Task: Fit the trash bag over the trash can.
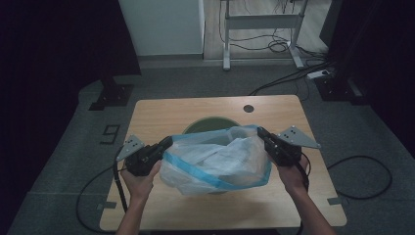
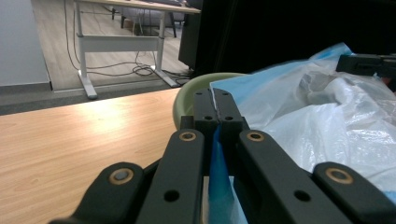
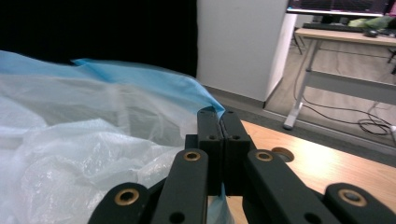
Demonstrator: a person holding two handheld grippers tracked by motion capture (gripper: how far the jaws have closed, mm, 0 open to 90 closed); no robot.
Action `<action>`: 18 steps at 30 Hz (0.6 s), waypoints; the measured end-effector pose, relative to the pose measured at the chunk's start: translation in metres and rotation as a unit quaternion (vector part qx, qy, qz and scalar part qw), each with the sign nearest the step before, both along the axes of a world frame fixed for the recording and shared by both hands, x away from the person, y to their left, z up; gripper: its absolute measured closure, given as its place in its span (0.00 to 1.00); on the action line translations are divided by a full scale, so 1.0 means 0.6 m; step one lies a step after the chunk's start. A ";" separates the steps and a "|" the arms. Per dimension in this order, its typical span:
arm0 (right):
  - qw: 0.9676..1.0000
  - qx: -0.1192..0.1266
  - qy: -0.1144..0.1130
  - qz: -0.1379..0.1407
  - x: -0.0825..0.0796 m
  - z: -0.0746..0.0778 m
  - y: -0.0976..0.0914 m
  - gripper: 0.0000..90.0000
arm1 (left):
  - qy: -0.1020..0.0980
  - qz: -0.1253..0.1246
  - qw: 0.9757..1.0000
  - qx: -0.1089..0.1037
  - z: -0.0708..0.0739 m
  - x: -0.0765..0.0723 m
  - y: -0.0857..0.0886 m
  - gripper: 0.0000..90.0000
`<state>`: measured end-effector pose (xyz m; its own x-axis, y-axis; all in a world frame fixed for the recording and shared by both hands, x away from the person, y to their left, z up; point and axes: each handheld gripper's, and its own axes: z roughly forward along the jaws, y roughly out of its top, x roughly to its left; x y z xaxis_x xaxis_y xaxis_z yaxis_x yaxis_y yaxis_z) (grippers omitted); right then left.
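A translucent white plastic bag [image 1: 220, 159] with a blue rim hangs stretched between my two grippers over the wooden table [image 1: 161, 112]. My left gripper [image 1: 169, 141] is shut on the bag's blue rim [image 2: 217, 154] at its left side. My right gripper [image 1: 260, 132] is shut on the blue rim [image 3: 187, 86] at the bag's right side. A green bowl-like bin [image 1: 210, 125] stands just behind the bag, partly hidden by it; its pale green rim [image 2: 196, 86] shows beyond my left gripper's jaws [image 2: 215, 100]. In the right gripper view the jaws [image 3: 220, 116] meet on the plastic.
A round dark hole [image 1: 248, 108] sits near the table's far edge. Beyond the table stand a white desk frame [image 1: 259, 22], loose cables [image 1: 293, 73] on the grey floor, and black curtains on both sides. A cable [image 1: 362, 176] loops on the floor at the right.
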<state>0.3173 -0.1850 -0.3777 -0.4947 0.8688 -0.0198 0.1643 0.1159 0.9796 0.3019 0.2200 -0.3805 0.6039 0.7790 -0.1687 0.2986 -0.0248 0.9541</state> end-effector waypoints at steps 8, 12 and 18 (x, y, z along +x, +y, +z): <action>1.000 -0.012 0.004 -0.019 0.043 -0.009 0.012 0.96 | 0.010 0.004 1.000 0.001 0.000 0.026 0.005 1.00; 1.000 -0.007 0.011 -0.020 0.065 -0.013 0.016 0.95 | 0.024 0.006 1.000 0.001 -0.001 0.055 0.013 1.00; 1.000 -0.011 0.012 -0.015 0.087 -0.016 0.023 0.95 | 0.037 0.005 0.999 -0.015 -0.010 0.083 0.023 1.00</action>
